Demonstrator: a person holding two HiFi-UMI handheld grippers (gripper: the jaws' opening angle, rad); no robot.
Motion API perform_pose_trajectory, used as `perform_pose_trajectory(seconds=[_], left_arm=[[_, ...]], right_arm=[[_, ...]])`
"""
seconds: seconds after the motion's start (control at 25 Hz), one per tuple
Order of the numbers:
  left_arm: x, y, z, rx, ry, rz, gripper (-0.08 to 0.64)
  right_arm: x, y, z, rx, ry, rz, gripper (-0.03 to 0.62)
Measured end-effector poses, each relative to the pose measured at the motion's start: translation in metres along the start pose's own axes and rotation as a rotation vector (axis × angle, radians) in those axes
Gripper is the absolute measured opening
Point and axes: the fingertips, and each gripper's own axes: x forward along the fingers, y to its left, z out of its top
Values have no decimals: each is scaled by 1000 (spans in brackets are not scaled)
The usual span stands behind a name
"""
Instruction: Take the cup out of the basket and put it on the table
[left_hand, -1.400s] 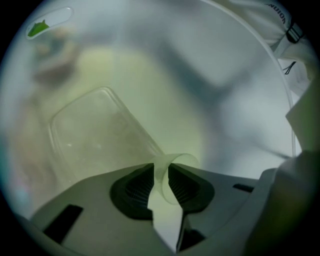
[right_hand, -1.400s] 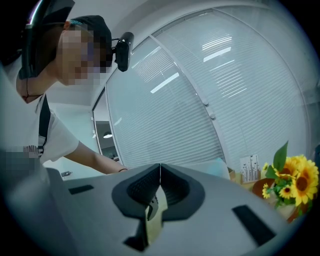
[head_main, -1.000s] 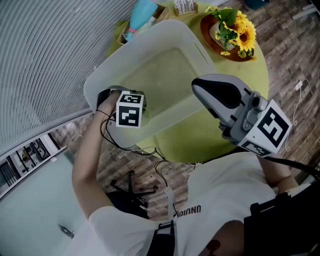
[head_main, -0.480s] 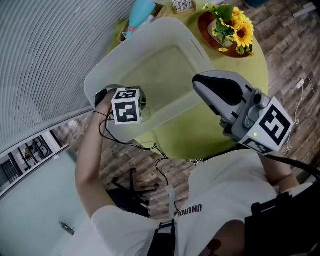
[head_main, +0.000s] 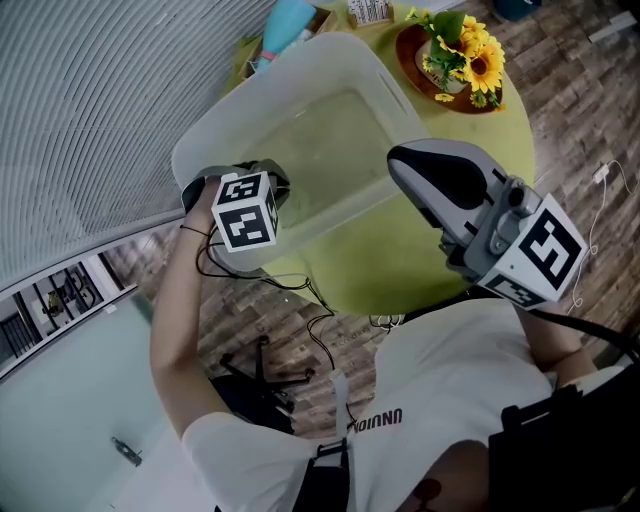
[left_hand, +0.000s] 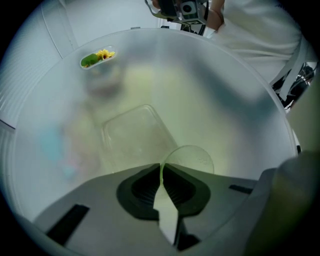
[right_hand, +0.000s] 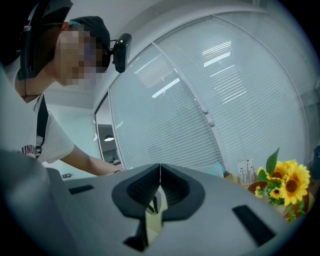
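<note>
Cup (left_hand: 189, 159): clear plastic, located inside the basket (left_hand: 240, 95), above its floor and toward the corner nearest the person. One side of its thin wall is pinched between the jaws of the left gripper (left_hand: 161, 167). The rest of the cup extends just ahead and to the right of the jaw tips. Its round outline faces the left gripper view, so its long axis appears to run roughly along the jaws, though the clear material makes this uncertain.

The left gripper reaches over the basket's near-left rim and points down and inward. It is the only tool at the cup, so the coming move is judged to be a lift clear of the rim, then a transfer to bare table (head_main: 400, 270).

The right gripper (right_hand: 160, 167) is clenched on nothing. It is held high over the table's near edge, well apart from the basket, pointing toward the window blinds (right_hand: 200, 90).
</note>
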Motion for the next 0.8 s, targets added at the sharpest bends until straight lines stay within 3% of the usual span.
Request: perform_pose_trajectory(seconds=[0.8], left_arm=[[-55,22,10,-182,-135,311,29]], right_arm=[[-15,20,11,-26,-32,35,20]])
